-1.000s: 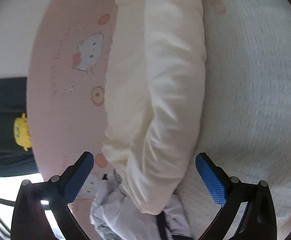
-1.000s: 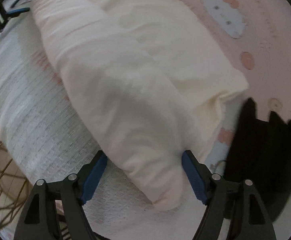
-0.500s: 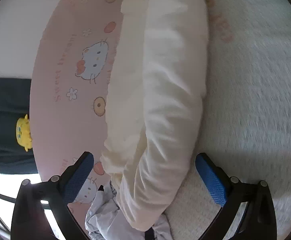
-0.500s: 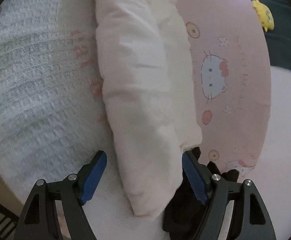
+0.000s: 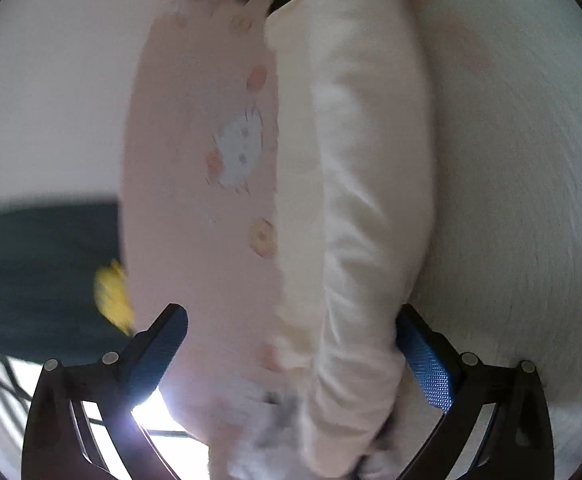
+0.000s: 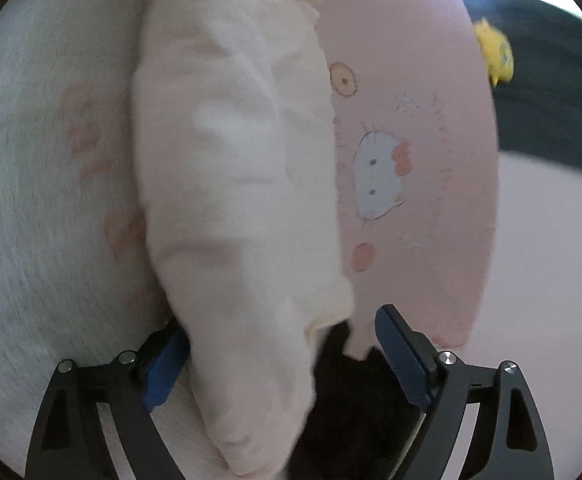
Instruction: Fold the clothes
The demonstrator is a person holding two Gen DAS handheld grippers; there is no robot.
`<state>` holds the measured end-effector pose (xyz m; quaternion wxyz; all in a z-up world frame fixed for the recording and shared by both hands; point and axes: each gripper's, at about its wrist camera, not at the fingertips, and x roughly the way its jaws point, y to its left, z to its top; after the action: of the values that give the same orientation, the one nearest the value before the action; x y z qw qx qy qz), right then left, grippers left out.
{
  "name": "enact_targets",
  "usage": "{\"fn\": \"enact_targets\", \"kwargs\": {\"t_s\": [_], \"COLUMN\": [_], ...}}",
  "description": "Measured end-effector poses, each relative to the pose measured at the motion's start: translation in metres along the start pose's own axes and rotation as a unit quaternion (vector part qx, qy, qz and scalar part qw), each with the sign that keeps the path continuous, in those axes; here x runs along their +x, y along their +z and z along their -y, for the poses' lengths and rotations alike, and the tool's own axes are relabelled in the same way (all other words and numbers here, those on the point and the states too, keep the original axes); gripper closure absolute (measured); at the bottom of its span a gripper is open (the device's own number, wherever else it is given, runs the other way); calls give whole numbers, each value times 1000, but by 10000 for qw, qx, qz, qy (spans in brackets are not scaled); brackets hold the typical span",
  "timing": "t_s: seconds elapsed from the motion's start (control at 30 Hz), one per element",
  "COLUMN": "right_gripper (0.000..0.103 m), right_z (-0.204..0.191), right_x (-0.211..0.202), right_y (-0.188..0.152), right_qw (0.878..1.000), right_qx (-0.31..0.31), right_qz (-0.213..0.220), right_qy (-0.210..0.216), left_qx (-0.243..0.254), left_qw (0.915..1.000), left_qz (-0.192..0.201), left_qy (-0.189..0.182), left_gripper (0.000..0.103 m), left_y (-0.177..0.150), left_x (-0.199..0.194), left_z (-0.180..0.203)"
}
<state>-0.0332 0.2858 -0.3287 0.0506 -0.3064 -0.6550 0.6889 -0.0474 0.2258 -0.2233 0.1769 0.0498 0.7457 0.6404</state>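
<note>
A cream garment (image 5: 355, 208) lies folded into a long roll, across a pink cartoon-cat sheet (image 5: 195, 200) and a white textured blanket (image 5: 523, 184). My left gripper (image 5: 291, 356) is open, its blue pads wide apart around one end of the roll. The garment also shows in the right wrist view (image 6: 235, 184). My right gripper (image 6: 283, 356) is open around the other end, with the left pad (image 6: 163, 372) partly hidden under the cloth. Neither gripper pinches the cloth.
A dark garment (image 6: 351, 400) lies under the roll's end by my right gripper. A grey-white crumpled cloth (image 5: 267, 440) lies by my left gripper. A dark cloth (image 5: 39, 272) with a yellow figure (image 5: 111, 296) lies beyond the pink sheet (image 6: 419, 128). The white blanket (image 6: 43, 200) lies on the other side.
Both grippers have moved along the roll and stayed open. The left view has slid so the pink sheet fills more of it. The right view has swung from slantwise to along the roll.
</note>
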Motion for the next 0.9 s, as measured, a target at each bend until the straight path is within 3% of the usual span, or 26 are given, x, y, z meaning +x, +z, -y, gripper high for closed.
{"fn": "enact_targets", "kwargs": {"t_s": [0.1,0.23,0.4,0.5,0.63,0.7,0.8,0.9], "right_gripper": [15,15,15,18,58,70,74,74], "right_z": [-6,3,18,15,2,-12,-17,-16], "right_x": [-6,11,32,30,23,16,14,17], "right_y": [-6,-1,12,8,0,0,2,3], "right_qw": [9995,9998,9974,9974,9961,9977,9977,9973], "right_qx": [-213,-101,297,244,390,249,214,196], "right_qz": [139,-95,-553,-482,-417,-340,-421,-473], "right_qy": [-185,120,362,479,679,523,488,525], "left_qx": [223,-307,-1362,-1209,-919,-932,-1106,-1215], "left_qw": [9997,9979,9763,9767,9809,9803,9747,9712], "left_qz": [92,-327,-1257,-1143,-961,-922,-960,-924], "left_qy": [47,-477,-1115,-1359,-1418,-1474,-1689,-1827], "left_gripper": [0,1,0,0,0,0,13,45], "left_y": [-6,-5,5,2,-12,-20,-24,-19], "left_x": [-6,12,42,39,32,30,26,15], "left_z": [5,-8,-31,-31,-26,-25,-22,-12]}}
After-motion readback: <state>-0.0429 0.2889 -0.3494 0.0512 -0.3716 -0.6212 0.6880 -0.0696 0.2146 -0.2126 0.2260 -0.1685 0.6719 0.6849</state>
